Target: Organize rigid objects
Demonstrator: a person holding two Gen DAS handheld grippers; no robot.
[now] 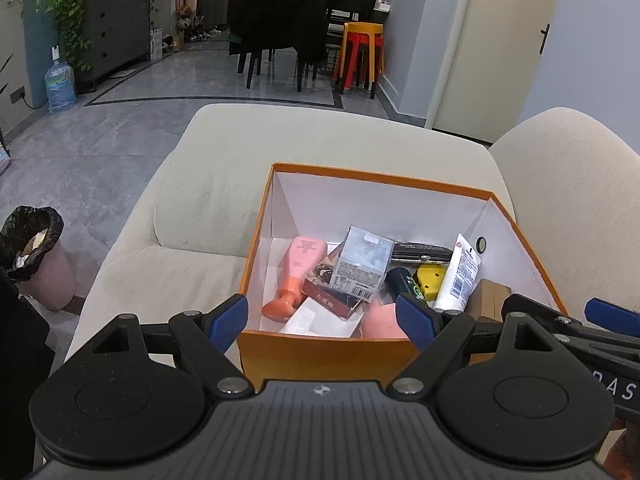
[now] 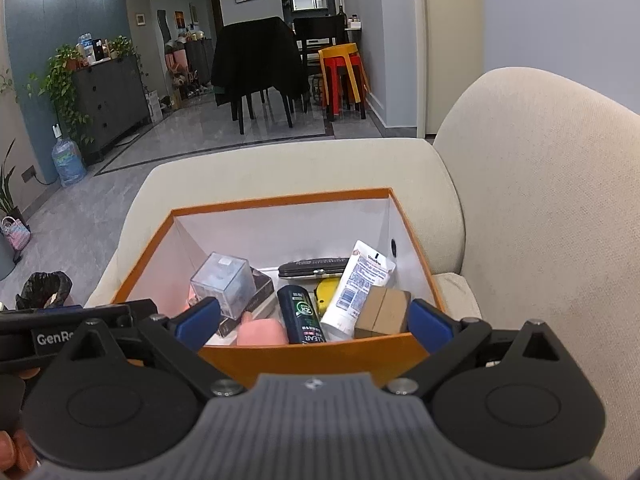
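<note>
An orange box with white inner walls sits on a beige sofa; it also shows in the right wrist view. Inside lie a pink bottle, a clear cube box, a white tube, a yellow item, a dark bottle, a black case and a brown block. My left gripper is open and empty at the box's near rim. My right gripper is open and empty at the near rim, beside the left one.
The sofa seat extends left of the box; its backrest rises on the right. A pink bin with a black liner stands on the floor at left. Chairs and stacked stools stand far behind.
</note>
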